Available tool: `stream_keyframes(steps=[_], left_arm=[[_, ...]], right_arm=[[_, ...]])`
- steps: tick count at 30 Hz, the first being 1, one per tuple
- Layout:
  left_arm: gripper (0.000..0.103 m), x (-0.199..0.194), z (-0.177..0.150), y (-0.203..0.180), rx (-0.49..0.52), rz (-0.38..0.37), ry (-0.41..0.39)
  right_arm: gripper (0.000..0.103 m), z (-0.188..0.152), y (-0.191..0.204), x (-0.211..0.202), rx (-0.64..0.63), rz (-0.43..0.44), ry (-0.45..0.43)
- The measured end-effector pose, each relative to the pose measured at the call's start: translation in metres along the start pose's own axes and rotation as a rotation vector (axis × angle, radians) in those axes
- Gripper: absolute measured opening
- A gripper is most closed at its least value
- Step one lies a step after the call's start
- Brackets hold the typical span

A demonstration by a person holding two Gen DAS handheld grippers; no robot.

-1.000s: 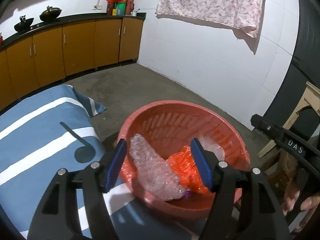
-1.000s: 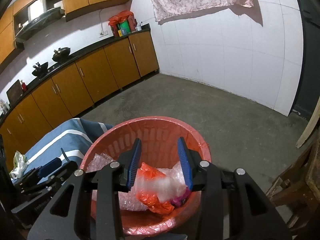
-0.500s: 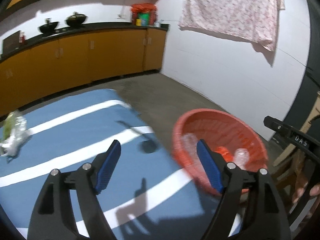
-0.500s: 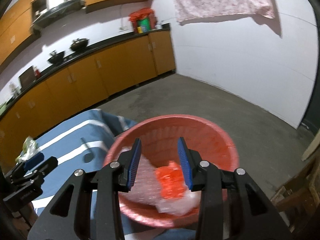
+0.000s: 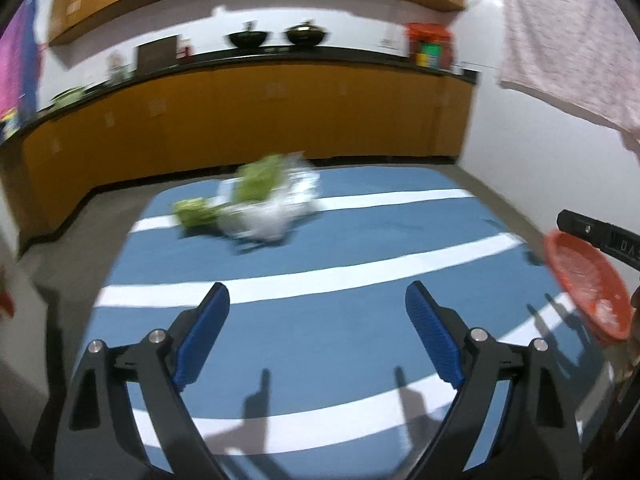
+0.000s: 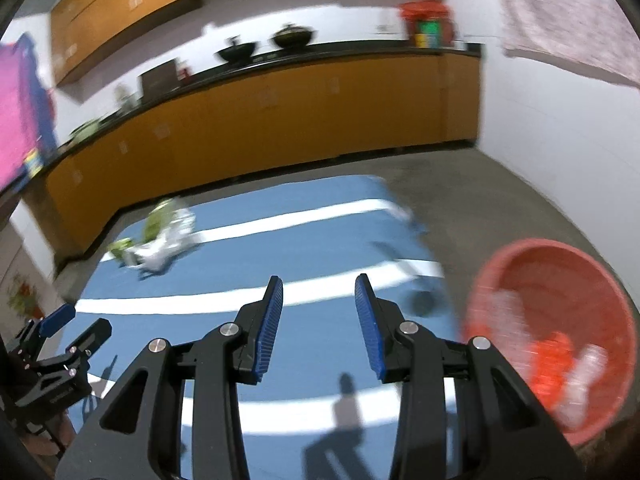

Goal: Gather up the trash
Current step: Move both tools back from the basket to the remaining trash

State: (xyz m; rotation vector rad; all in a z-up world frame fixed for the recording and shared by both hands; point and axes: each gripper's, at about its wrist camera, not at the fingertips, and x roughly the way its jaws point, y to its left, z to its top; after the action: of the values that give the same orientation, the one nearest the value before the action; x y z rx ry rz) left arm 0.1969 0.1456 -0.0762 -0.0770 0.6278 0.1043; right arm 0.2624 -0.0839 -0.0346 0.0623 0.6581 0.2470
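Observation:
A crumpled green and white plastic bag (image 5: 260, 208) lies blurred at the far end of a blue cloth with white stripes (image 5: 320, 336); it also shows small at the left in the right wrist view as the bag (image 6: 160, 236). My left gripper (image 5: 318, 304) hovers over the cloth with its jaws opening wide and nothing between them. My right gripper (image 6: 319, 296) stands partly open over the same cloth, empty. The red basket (image 6: 560, 280), holding orange and clear plastic trash, sits at the right; its rim (image 5: 560, 264) shows at the left view's right edge.
Orange kitchen cabinets (image 5: 260, 120) with a black counter, pots and jars run along the back wall. A patterned cloth (image 5: 568, 32) hangs on the white wall at right. Bare concrete floor (image 6: 480, 200) lies beyond the blue cloth.
Both grippers swung left, away from the red basket, and now face the blue cloth and the green and white bag. The left jaws spread wider; the right jaws kept the same gap.

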Motion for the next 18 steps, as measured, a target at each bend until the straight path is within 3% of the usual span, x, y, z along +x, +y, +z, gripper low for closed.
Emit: stream_keyframes(steps=[10, 18], left_arm=[[0.089, -0.01, -0.01, 0.095, -0.081, 0.155, -0.039], [0.089, -0.007, -0.008, 0.146, -0.203, 0.188, -0.065]], right_arm=[[0.039, 0.016, 0.137, 0.09, -0.042, 0.115, 0.087], [0.039, 0.031, 0.171, 0.143, 0.047, 0.106, 0.135]])
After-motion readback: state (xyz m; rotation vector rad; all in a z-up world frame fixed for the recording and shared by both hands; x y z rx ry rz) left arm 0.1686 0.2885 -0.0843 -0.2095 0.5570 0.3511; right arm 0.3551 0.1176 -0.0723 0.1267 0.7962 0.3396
